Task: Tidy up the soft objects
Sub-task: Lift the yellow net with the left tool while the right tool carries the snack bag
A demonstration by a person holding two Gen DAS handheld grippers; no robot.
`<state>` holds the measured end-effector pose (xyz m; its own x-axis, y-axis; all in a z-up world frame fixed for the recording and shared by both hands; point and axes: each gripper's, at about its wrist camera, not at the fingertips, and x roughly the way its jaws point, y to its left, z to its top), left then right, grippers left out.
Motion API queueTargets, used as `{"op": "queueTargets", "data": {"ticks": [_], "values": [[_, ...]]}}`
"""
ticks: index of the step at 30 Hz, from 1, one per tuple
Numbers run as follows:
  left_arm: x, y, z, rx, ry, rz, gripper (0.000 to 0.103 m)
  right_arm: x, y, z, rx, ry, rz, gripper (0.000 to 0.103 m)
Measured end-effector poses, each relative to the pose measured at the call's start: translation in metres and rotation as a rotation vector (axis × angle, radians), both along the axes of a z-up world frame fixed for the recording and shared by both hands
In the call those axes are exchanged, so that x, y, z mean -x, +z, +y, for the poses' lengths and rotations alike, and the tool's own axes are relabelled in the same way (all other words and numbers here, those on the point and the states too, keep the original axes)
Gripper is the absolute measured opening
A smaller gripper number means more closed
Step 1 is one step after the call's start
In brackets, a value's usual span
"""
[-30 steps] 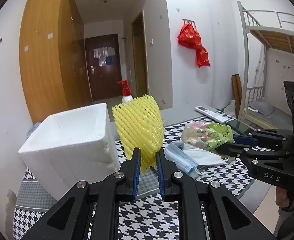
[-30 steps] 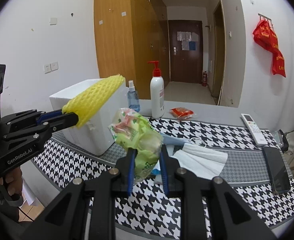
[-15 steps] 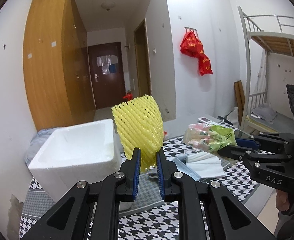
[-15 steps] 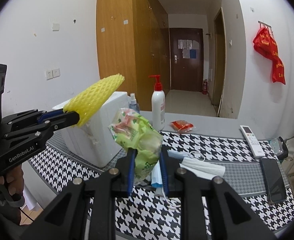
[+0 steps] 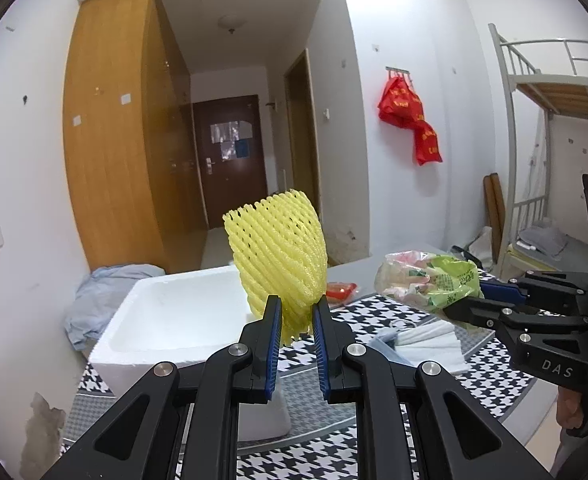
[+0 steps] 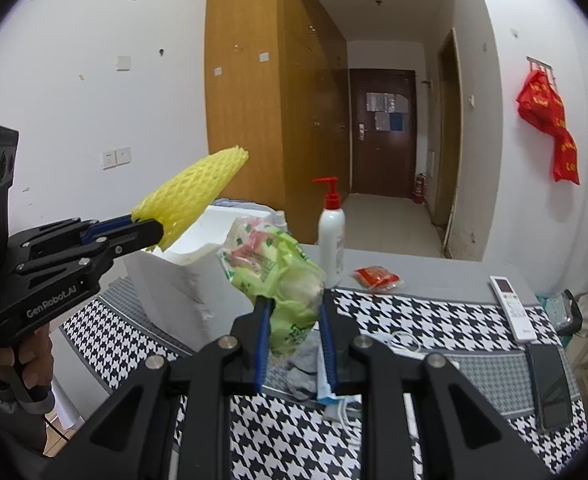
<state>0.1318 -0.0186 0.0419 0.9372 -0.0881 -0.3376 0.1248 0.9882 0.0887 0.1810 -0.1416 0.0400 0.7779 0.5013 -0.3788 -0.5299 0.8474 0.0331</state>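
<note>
My left gripper (image 5: 297, 312) is shut on a yellow foam fruit net (image 5: 280, 258) and holds it up in the air above the near side of a white foam box (image 5: 174, 322); the net also shows in the right wrist view (image 6: 190, 198). My right gripper (image 6: 292, 316) is shut on a crumpled green and pink plastic bag (image 6: 278, 270), held above the table to the right of the box (image 6: 174, 288). The bag also shows in the left wrist view (image 5: 428, 282).
A houndstooth cloth (image 6: 434, 320) covers the table. On it lie face masks and tissues (image 5: 422, 340), a red packet (image 6: 376, 278), a pump bottle (image 6: 331, 236), a remote (image 6: 512, 308) and a phone (image 6: 548, 384). A bunk bed (image 5: 554, 152) stands at the right.
Both grippers have risen with their loads. The foam box now sits lower in both views and its open inside shows under the yellow net.
</note>
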Motion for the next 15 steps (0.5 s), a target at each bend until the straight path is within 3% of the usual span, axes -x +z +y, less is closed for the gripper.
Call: {"op": "queueTargets", "data": {"ticks": [15], "values": [[0.0, 0.014, 0.038, 0.014, 0.11, -0.034, 0.017, -0.014, 0.015, 0.036, -0.012, 0.079, -0.015, 0.027]]}}
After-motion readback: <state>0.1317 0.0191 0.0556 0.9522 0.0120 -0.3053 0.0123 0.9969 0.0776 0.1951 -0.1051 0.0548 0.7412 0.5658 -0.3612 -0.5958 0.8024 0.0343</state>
